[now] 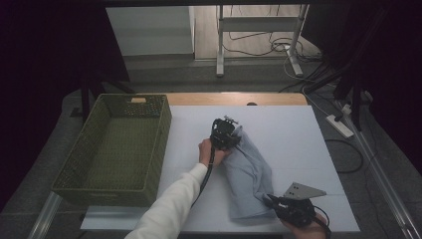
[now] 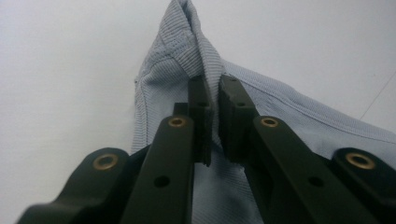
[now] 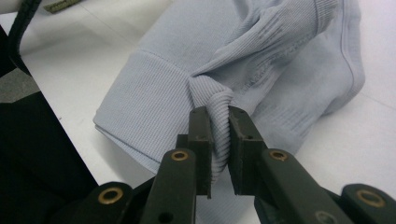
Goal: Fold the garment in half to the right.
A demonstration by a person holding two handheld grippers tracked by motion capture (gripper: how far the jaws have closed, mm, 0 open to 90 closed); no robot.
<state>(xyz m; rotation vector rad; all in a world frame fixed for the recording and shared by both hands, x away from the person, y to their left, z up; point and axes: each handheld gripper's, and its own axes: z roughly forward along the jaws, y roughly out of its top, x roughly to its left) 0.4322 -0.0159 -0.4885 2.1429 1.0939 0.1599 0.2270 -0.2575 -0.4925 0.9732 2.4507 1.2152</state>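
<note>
1. The pale blue garment [image 1: 249, 174] lies bunched on the white bench [image 1: 298, 139], right of the green basket [image 1: 119, 149].
2. The left gripper [image 2: 212, 91] has its jaws clamped on the far fold.
3. The right gripper [image 3: 218, 126] has its jaws clamped on a ribbed edge nearest the person.

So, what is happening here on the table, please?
A person is handling a light blue ribbed knit garment on the white table with two hand-held grippers. The left gripper pinches a fold at the garment's far end, and the right gripper pinches a ribbed edge at its near end. A green woven basket stands at the left.
</note>
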